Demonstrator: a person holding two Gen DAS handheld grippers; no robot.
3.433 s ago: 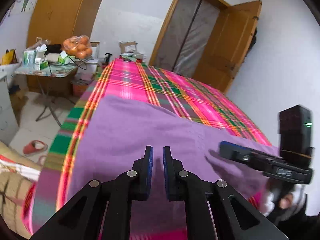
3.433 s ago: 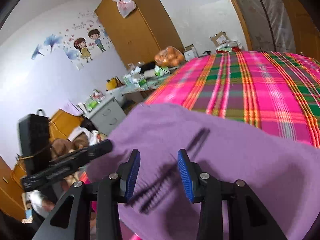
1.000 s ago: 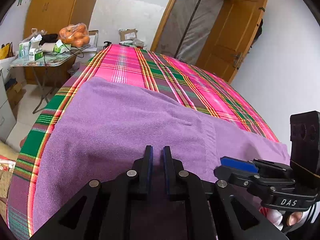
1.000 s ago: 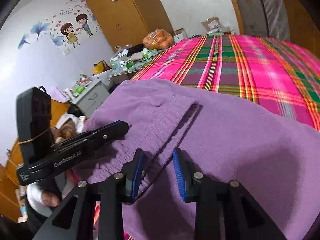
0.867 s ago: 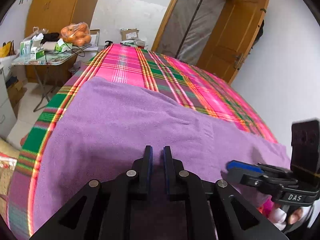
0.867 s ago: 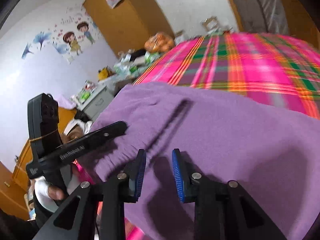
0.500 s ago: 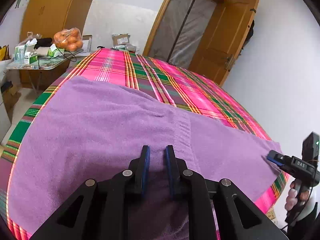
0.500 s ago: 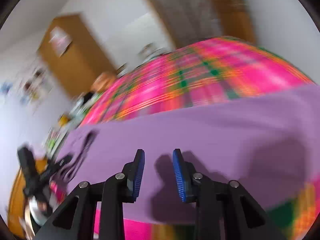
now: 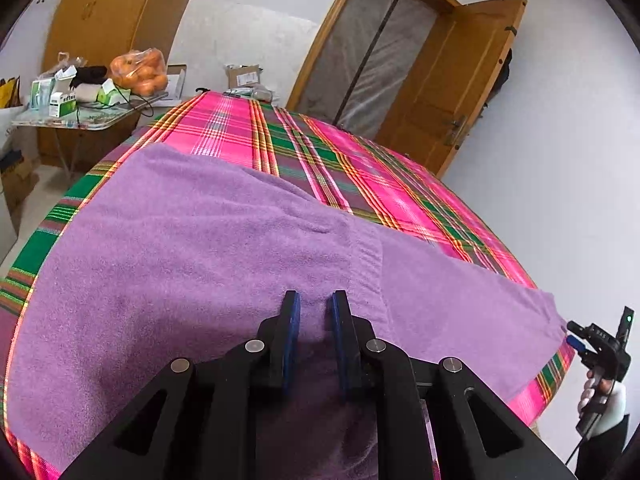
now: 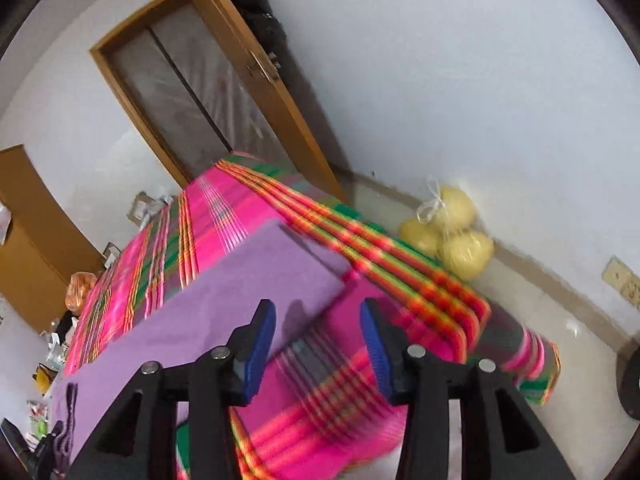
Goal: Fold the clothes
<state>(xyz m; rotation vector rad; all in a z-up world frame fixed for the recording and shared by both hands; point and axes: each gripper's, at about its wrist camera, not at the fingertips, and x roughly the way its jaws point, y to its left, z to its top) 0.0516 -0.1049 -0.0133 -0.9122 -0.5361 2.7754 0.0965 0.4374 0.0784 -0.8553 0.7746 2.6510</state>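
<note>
Left gripper (image 9: 314, 320), nearest the lens: fingers (image 9: 290, 332) narrowly parted with a ridge of purple garment (image 9: 192, 248) bunched between them. Reads as a pinch on the cloth near the ribbed band (image 9: 366, 264), though true pad contact is hard to confirm.

Right gripper (image 10: 318, 330): jaws have just been opening and now stand spread, nothing between them. It hangs over the garment's far corner, by the bed's (image 10: 436, 300) edge; that view is motion-blurred.

Step in hand (judgement): laying out and setting up a fold. One end is anchored by the left gripper, and the right is going for the loose end, likely a sleeve or hem.

Next move calls for: the right fingers dropping onto the corner and closing on the cloth edge only, not on the plaid sheet (image 9: 360, 168) below. Then lift and carry that end across toward the anchored side. The left must keep its hold so the body does not drag.

Garment: fuzzy purple knit, spread flat across the near end of the bed. It is mostly smooth, with one soft crease running to the rib. A long arm reaches to the bed's right edge.

Beyond: a cluttered bench (image 9: 76, 120) and an open door (image 9: 460, 80).
</note>
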